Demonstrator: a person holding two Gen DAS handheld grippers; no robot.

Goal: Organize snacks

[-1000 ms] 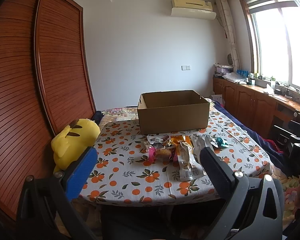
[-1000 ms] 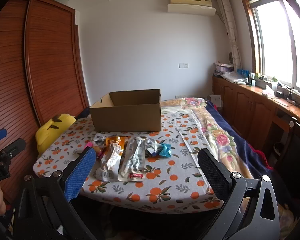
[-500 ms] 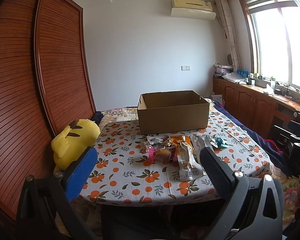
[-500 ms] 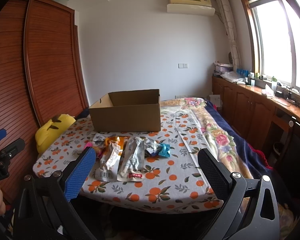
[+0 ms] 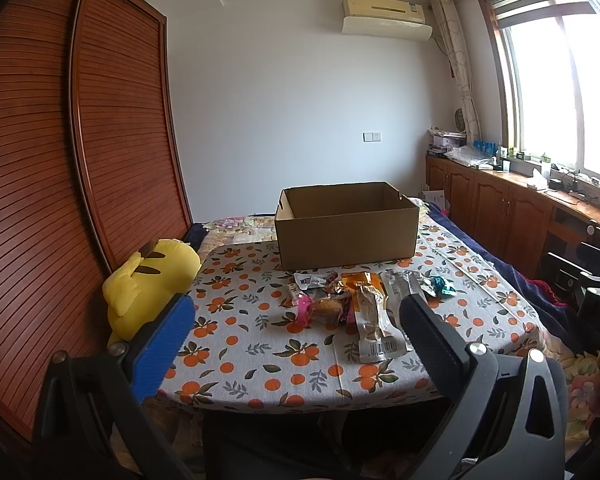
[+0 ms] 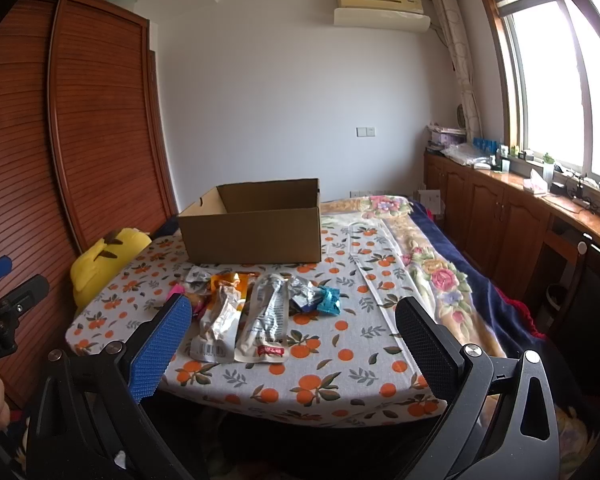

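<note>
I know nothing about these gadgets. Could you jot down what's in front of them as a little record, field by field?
place: a table with an orange-print cloth
container: open cardboard box at the table's far side, nothing visible inside it
snacks: loose packets in front of the box, among them a long silver pouch, a teal wrapper and an orange packet
left gripper: open, holding nothing, short of the table
right gripper: open, holding nothing
beside the table: yellow plush toy
progress: no snack boxed yet
</note>
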